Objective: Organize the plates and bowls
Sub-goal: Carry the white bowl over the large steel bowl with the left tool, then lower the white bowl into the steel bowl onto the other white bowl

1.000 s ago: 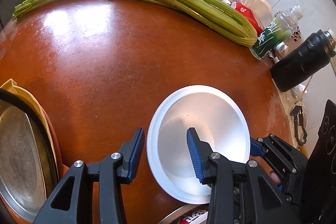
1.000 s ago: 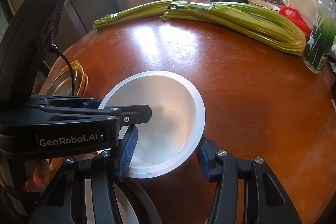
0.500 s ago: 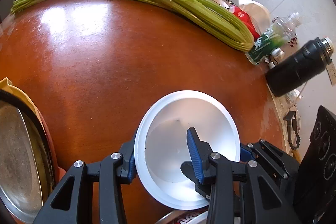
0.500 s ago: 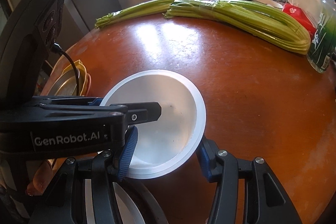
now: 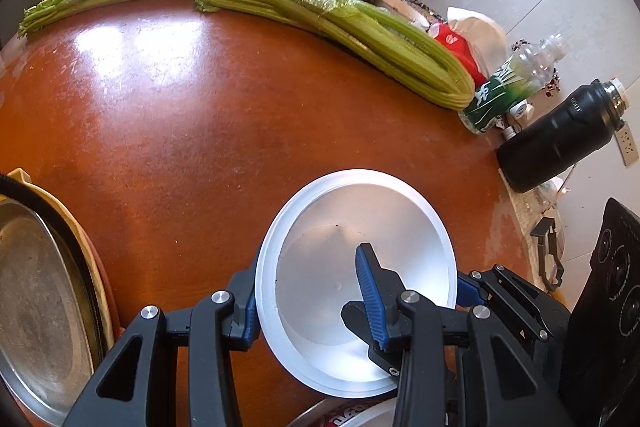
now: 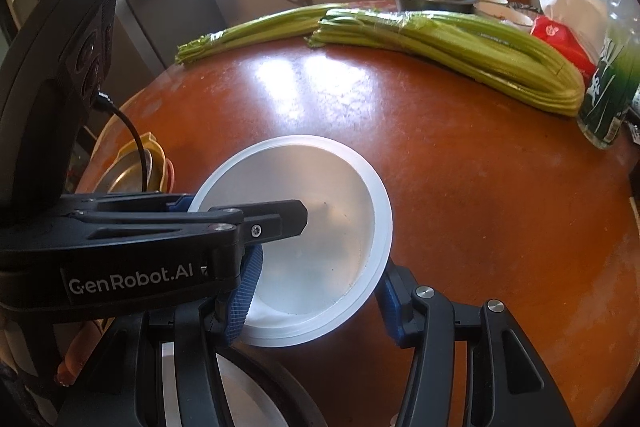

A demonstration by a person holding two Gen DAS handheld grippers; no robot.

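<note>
Metal tray [image 5: 36, 307] cut off left.

Glossy wood table [image 5: 224, 131]; matt white plastic bowl [image 5: 384, 211]; steel pan [image 5: 36, 291].

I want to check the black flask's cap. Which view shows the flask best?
The left wrist view: the black flask lies whole at the table's right edge, cap included. The right wrist view does not show it.
</note>
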